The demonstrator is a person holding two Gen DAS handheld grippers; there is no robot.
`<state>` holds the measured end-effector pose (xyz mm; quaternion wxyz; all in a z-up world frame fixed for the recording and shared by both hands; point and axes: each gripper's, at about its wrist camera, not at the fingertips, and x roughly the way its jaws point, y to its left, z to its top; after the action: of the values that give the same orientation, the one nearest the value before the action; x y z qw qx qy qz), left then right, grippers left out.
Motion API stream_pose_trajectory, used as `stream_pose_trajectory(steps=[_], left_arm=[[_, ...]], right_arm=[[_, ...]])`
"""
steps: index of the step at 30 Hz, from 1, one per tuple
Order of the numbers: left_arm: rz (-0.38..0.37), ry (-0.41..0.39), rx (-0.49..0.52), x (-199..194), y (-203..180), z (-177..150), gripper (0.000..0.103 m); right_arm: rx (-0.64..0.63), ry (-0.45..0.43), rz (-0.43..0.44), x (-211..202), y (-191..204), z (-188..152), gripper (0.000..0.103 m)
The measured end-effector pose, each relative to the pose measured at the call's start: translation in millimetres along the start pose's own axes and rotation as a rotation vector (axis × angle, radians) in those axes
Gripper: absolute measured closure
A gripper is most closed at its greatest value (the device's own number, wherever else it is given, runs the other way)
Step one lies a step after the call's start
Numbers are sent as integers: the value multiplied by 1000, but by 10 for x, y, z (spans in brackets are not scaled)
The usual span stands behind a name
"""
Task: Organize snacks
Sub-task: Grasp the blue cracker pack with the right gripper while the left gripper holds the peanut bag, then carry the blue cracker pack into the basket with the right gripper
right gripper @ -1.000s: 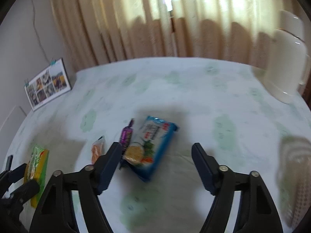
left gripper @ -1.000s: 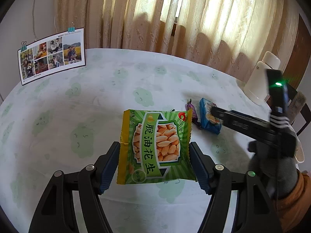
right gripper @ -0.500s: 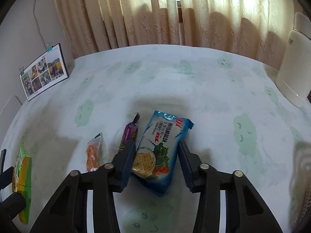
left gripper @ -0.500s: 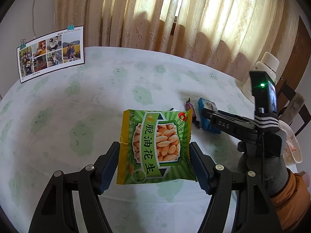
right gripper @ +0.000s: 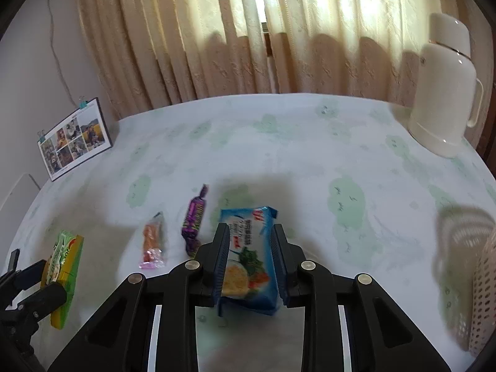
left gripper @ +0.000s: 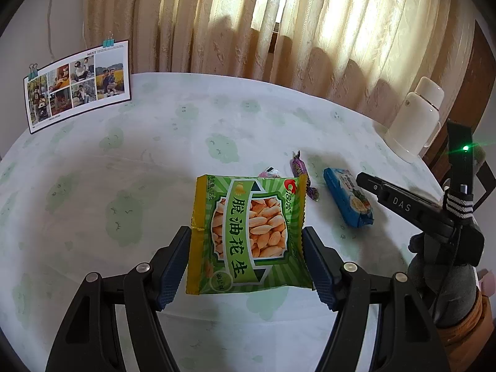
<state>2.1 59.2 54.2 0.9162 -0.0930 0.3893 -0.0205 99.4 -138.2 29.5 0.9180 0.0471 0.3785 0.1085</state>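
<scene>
The left gripper has its fingers clamped on the side edges of a flat green foil packet of peanuts, carried clear of the round worktop with its pale green-patterned cloth, probably so it can be moved on once the other hand is loaded. The right gripper has just been closing, and its fingers now pinch the long sides of a blue plastic cracker packet, a grip that suits its narrow width. At about ten o'clock from it lie a purple wrapped candy and an orange-and-pink sachet. A perforated beige plastic basket at three o'clock looks the likely destination.
</scene>
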Motion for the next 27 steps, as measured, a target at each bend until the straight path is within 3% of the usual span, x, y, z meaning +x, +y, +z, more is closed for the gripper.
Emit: stream_pose_trajectory(steps=[1, 4, 7, 13, 15, 20, 27], left_arm=[[0, -1, 0, 1, 1, 1, 36], [-2, -2, -1, 12, 1, -9, 36], [-3, -1, 1, 8, 1, -11, 36], [-9, -1, 6, 6, -6, -29, 36], [-11, -1, 6, 4, -7, -25, 36], [-16, -2, 13, -1, -26, -31, 36], [-29, -3, 20, -3, -41, -36, 36]], right_arm=[[22, 13, 9, 26, -36, 1, 71], [49, 37, 45, 75, -74, 1, 51], [-2, 54, 48, 134, 20, -10, 38], [-128, 126, -40, 380, 245, -87, 41], [-146, 118, -48, 347, 265, -90, 61], [-116, 82, -47, 231, 206, -124, 61], [-84, -39, -61, -180, 127, -91, 61]])
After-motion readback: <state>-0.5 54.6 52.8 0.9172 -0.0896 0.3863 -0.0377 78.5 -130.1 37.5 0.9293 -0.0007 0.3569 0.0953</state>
